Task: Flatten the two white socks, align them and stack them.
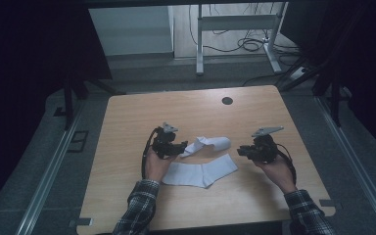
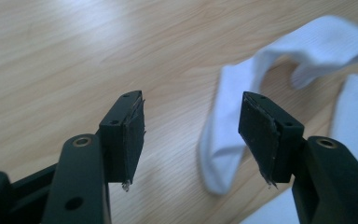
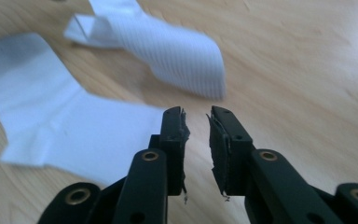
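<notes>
Crumpled white sock (image 1: pixel 206 145) lies mid-table, long axis left-right, humped in the middle, its left end just beside the left gripper (image 1: pixel 180 148), whose jaws gape wide and hold nothing. Flat white sock (image 1: pixel 200 172) lies nearer, along the same axis. Right gripper (image 1: pixel 241 150), jaws slightly parted and empty, sits apart to the right; left is nearer.

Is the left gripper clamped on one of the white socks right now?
No: in the left gripper view the left gripper has its jaws spread wide, and the crumpled white sock lies on the table beyond them, ungripped.
</notes>
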The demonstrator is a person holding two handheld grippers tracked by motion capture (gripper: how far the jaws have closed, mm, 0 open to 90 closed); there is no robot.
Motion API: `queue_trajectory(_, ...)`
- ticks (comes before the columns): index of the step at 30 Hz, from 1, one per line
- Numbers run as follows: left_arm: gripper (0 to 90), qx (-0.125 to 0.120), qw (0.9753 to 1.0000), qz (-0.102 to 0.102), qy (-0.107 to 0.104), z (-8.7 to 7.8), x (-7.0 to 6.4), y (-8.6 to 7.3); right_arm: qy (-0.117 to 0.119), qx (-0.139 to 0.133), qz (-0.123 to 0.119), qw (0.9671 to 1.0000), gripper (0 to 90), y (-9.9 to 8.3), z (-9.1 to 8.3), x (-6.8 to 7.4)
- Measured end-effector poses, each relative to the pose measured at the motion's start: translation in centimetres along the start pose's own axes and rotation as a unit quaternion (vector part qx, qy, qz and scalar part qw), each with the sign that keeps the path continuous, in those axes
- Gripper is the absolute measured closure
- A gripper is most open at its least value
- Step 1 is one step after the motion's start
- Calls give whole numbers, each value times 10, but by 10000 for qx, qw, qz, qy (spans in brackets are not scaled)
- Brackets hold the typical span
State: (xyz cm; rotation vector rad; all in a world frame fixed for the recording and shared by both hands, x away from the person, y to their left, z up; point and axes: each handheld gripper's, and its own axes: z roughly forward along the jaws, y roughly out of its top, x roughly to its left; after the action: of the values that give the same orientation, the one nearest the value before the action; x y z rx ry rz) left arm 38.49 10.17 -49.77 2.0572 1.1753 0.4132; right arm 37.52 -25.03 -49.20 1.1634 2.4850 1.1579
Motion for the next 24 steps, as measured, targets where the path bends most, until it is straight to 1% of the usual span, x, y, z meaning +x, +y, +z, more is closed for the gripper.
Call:
queue_trajectory(2, 406, 48, 9999, -55, 113, 1, 5, -4, 19, -32, -6, 10000, 757, 8, 3, 3)
queue_trajectory(4, 392, 109, 9998, -126, 110, 5, 11, -8, 8, -64, -19, 10000, 763, 16, 6, 4)
queue_trajectory(6, 386, 162, 9997, -126, 166, 9, 12, -11, -2, -87, -35, 10000, 763, 26, 9, 5)
queue_trajectory(8, 371, 209, 9997, -109, 106, 13, 12, -13, -53, -108, -64, 9999, 762, 37, 12, 5)
queue_trajectory(10, 365, 259, 9996, -55, 120, 17, 10, -14, -84, -147, -48, 9998, 758, 46, 15, 5)
queue_trajectory(12, 360, 292, 9995, -17, 96, 19, 10, -16, -102, -146, -34, 9998, 753, 52, 18, 3)
queue_trajectory(14, 353, 322, 9994, 1, 105, 21, 9, -17, -143, -164, 29, 9998, 748, 56, 23, 1)
queue_trajectory(16, 350, 326, 9994, -7, 83, 22, 9, -19, -123, -144, 113, 9998, 741, 58, 29, -1)
queue_trajectory(18, 344, 319, 9995, -25, 27, 22, 9, -21, -125, -109, 158, 9997, 737, 58, 36, -2)
queue_trajectory(19, 341, 324, 9995, -25, 20, 23, 8, -22, -88, -71, 183, 9998, 736, 56, 41, -3)
queue_trajectory(20, 338, 341, 9994, 10, 25, 23, 8, -23, -63, -42, 209, 9998, 735, 55, 44, -2)
queue_trajectory(22, 336, 329, 9995, -25, -6, 23, 8, -24, -59, 81, 185, 9998, 733, 50, 52, -2)
queue_trajectory(24, 334, 336, 9994, -15, -3, 23, 8, -26, -72, 220, 188, 9996, 734, 45, 60, -3)
